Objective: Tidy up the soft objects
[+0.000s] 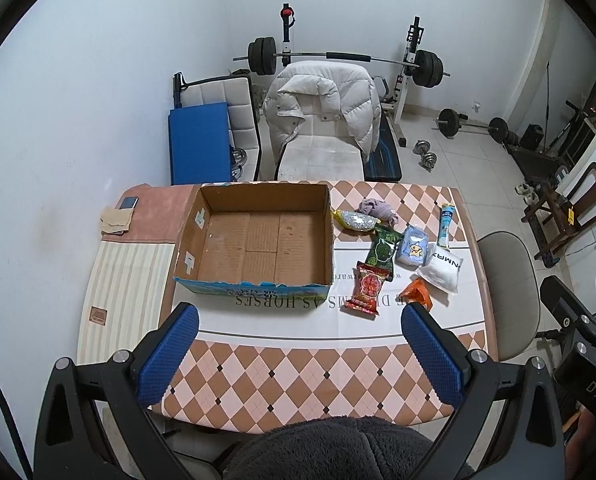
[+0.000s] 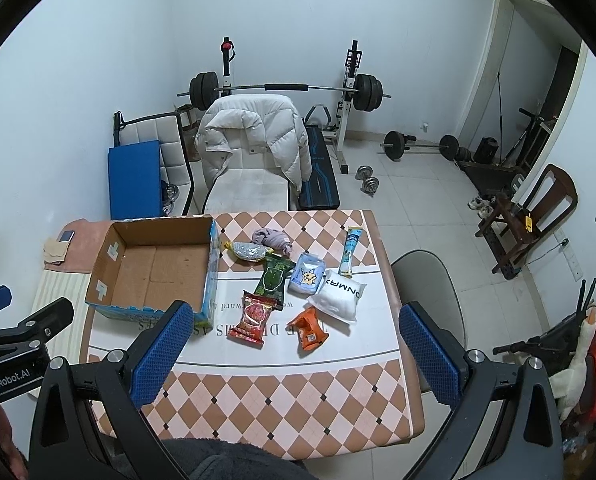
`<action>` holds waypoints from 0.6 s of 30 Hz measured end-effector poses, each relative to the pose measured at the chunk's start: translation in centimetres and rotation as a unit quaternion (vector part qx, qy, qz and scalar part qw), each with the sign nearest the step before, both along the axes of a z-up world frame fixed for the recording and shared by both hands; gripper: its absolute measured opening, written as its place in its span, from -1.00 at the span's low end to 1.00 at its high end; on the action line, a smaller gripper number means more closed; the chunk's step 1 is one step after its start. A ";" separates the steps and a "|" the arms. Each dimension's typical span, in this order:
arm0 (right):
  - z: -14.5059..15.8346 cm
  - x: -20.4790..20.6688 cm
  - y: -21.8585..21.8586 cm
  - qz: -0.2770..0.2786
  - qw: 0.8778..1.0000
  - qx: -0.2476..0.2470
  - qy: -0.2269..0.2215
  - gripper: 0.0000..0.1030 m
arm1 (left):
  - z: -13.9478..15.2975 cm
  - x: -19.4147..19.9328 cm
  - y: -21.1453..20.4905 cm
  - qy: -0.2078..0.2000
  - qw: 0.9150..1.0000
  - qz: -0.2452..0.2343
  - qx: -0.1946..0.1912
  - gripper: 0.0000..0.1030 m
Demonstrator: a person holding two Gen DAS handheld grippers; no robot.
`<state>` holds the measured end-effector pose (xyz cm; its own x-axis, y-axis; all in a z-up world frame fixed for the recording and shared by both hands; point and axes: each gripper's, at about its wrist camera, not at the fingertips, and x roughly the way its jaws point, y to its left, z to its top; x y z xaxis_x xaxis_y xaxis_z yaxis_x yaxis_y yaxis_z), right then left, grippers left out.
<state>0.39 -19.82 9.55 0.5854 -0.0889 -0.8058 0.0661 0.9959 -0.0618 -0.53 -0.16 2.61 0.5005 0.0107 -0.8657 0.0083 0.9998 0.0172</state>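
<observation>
The cardboard box (image 1: 257, 236) sits open-topped on the checked tablecloth (image 1: 298, 380), with nothing inside it. All soft items lie beside the box, on its right: a red snack packet (image 1: 366, 290) nearest its front corner, a green packet (image 1: 382, 250) behind that, an orange packet (image 1: 418, 292) further right, then a white pouch (image 1: 440, 268), a pale blue star pouch (image 1: 413, 249), a slim tube sachet (image 1: 446, 224), a silver-and-yellow pouch (image 1: 356, 220) touching the box wall, and a crumpled lilac cloth (image 1: 378, 210). The left gripper (image 1: 300, 354) hangs in front of the box, jaws wide apart, holding nothing. The right gripper (image 2: 293, 354) hangs in front of the packets, jaws likewise apart
</observation>
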 end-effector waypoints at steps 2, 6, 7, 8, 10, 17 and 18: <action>0.0 -0.1 0.0 0.000 1.000 -0.001 -0.001 1.00 | 0.0 0.0 0.0 0.000 1.000 0.000 0.000 1.00; -0.2 -0.3 -0.1 0.000 1.000 0.000 -0.001 1.00 | 0.0 0.1 0.1 -0.001 1.000 0.000 0.000 1.00; -0.2 -0.3 -0.1 -0.001 1.000 0.000 -0.001 1.00 | 0.1 0.1 0.1 -0.001 1.000 0.000 0.000 1.00; -0.1 -0.2 0.0 -0.001 1.000 0.000 0.000 1.00 | 0.1 0.1 0.1 -0.001 1.000 0.001 0.000 1.00; -0.2 -0.4 -0.1 0.000 1.000 0.000 -0.002 1.00 | 0.1 0.1 0.1 -0.001 1.000 0.001 -0.001 1.00; -0.3 -0.5 -0.1 0.000 1.000 0.000 -0.002 1.00 | -0.1 0.0 0.2 -0.001 1.000 0.001 -0.001 1.00; -0.2 -0.3 0.0 0.000 1.000 0.001 -0.002 1.00 | -0.1 0.0 0.2 -0.002 1.000 0.001 -0.001 1.00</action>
<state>0.04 -19.86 9.34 0.5891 -0.0868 -0.8034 0.0662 0.9961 -0.0590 -0.55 0.03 2.52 0.5036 0.0106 -0.8639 0.0063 0.9999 0.0160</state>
